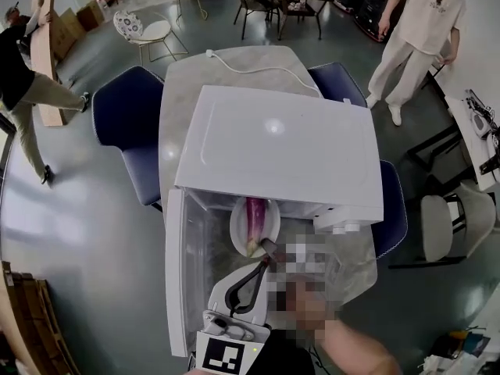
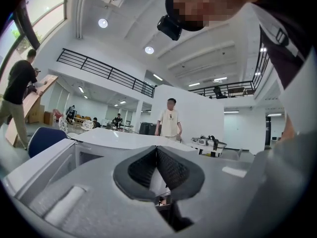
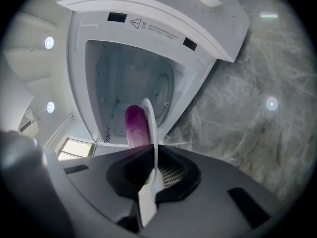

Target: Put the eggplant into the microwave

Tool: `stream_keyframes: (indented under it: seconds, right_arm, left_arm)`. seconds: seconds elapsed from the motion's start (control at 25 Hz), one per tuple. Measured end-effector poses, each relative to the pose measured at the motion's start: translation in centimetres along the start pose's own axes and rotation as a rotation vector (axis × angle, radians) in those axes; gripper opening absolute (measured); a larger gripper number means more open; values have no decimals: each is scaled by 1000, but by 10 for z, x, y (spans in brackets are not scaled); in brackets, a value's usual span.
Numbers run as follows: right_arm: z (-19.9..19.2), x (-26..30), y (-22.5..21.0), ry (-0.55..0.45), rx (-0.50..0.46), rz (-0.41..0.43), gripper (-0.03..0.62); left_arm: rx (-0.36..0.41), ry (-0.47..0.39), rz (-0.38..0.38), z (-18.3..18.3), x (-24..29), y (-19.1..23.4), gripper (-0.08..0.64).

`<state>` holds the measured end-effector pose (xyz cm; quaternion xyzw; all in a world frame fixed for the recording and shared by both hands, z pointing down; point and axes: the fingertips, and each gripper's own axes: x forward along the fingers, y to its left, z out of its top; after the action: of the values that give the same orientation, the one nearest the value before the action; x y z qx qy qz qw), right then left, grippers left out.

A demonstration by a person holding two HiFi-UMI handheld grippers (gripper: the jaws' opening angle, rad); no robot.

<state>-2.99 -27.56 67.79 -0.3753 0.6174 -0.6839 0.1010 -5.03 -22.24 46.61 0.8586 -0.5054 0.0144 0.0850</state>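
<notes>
A purple eggplant (image 1: 255, 213) (image 3: 136, 125) lies on a white plate (image 1: 244, 233) (image 3: 151, 128) at the mouth of the white microwave (image 1: 281, 143) (image 3: 148, 19). The microwave door (image 1: 178, 280) hangs open to the left. My right gripper (image 1: 271, 250) (image 3: 152, 170) is shut on the plate's near rim, and the plate appears edge-on in the right gripper view, with the oven cavity ahead. A mosaic patch hides most of this gripper in the head view. My left gripper (image 1: 262, 266) (image 2: 157, 152) sits just behind the plate, shut on nothing, pointing level past the microwave.
The microwave stands on a marble table (image 1: 187, 100) (image 3: 247, 108), its white cable (image 1: 250, 69) running behind. Blue chairs (image 1: 125, 108) (image 1: 394, 209) flank the table. One person (image 1: 422, 30) (image 2: 170, 118) stands beyond it, another (image 1: 23, 76) at the far left.
</notes>
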Motion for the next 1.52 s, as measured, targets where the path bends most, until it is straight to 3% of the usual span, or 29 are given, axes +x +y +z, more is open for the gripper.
stream_keyframes:
  seconds: [0.24, 0.44, 0.68, 1.12, 1.52]
  right_arm:
    - [20, 16, -4, -30, -20, -13, 17]
    - [35, 27, -5, -63, -9, -4, 17]
    - [25, 23, -7, -31, -36, -1, 18]
    - [51, 39, -10, -70, -26, -43, 20]
    - [61, 56, -15, -112, 11, -52, 21]
  left_arm:
    - [-33, -36, 8, -6, 18, -7, 6]
    - [-48, -1, -7, -19, 21, -10, 6]
    - [-112, 23, 37, -29, 31, 4, 6]
    - [-18, 11, 72, -7, 38, 36, 6]
    - [-21, 28, 56, -17, 35, 32, 6]
